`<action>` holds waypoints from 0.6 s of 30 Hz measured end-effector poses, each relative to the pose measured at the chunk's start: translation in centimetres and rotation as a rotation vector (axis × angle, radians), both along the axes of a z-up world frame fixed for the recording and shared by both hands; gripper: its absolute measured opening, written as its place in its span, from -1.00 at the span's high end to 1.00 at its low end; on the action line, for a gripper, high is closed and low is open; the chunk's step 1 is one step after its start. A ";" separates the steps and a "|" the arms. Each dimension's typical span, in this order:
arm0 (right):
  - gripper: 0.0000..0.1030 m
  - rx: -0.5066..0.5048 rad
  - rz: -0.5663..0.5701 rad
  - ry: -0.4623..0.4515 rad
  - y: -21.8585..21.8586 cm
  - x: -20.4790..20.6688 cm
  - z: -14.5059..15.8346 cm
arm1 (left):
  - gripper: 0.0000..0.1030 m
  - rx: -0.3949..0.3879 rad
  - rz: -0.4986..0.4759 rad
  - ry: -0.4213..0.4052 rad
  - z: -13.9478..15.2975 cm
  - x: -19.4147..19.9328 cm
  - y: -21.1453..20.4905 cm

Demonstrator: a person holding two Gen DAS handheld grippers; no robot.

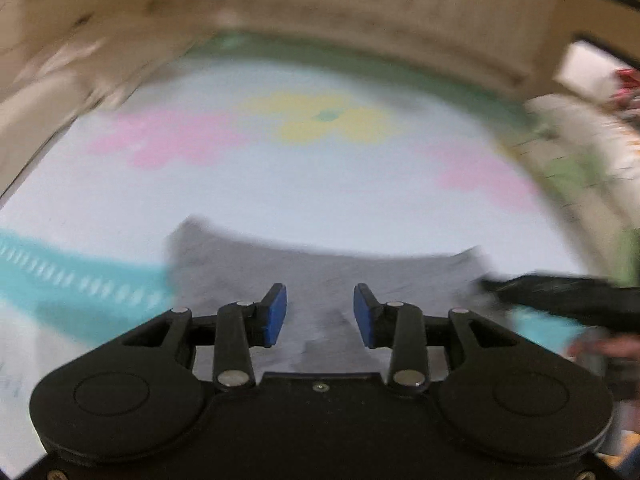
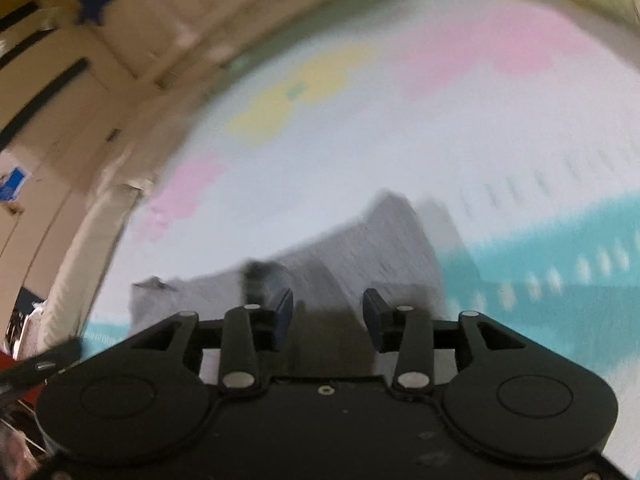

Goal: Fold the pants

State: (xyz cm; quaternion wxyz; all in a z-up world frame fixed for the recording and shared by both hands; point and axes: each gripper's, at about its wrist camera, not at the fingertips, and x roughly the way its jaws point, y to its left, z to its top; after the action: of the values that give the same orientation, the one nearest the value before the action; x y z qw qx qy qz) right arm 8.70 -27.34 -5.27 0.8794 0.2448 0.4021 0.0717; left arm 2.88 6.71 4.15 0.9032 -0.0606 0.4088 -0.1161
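The grey pants [image 1: 320,272] lie folded into a flat rectangle on the pale sheet [image 1: 320,184]. My left gripper [image 1: 320,300] hovers over their near edge, its blue pads [image 1: 276,312] apart with only cloth showing behind the gap. In the right wrist view the same grey pants [image 2: 372,240] stretch away ahead of my right gripper [image 2: 328,304], which is open with nothing gripped. The right gripper [image 1: 560,296] shows as a black blur at the pants' right corner. Both views are smeared by motion.
The sheet carries pink [image 1: 172,140] and yellow [image 1: 328,120] flower prints and a teal band [image 1: 80,284]. A wooden panel [image 1: 360,8] bounds its far side. A hand [image 1: 608,348] is at the right edge. A white cushion edge [image 2: 92,248] borders the left.
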 end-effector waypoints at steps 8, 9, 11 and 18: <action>0.08 0.048 0.125 -0.018 3.2 0.5 0.6 | 0.12 0.074 -0.049 0.184 -6.6 1.3 -0.3; 0.07 0.039 0.136 -0.001 3.7 0.7 0.3 | 0.12 0.064 -0.045 0.173 -6.6 1.1 -0.2; 0.06 0.025 0.162 0.039 4.7 1.1 -0.6 | 0.12 0.027 -0.036 0.196 -6.2 1.2 0.5; -0.03 0.092 0.176 0.130 6.3 1.6 -3.8 | 0.12 -0.139 0.129 0.205 -4.6 2.5 6.2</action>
State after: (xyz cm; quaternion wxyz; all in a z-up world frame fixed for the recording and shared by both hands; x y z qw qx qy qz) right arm 10.32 -20.99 -9.04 0.8297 0.2528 0.4744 0.1508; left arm 5.34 12.87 -0.48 0.8558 -0.1605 0.4854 -0.0790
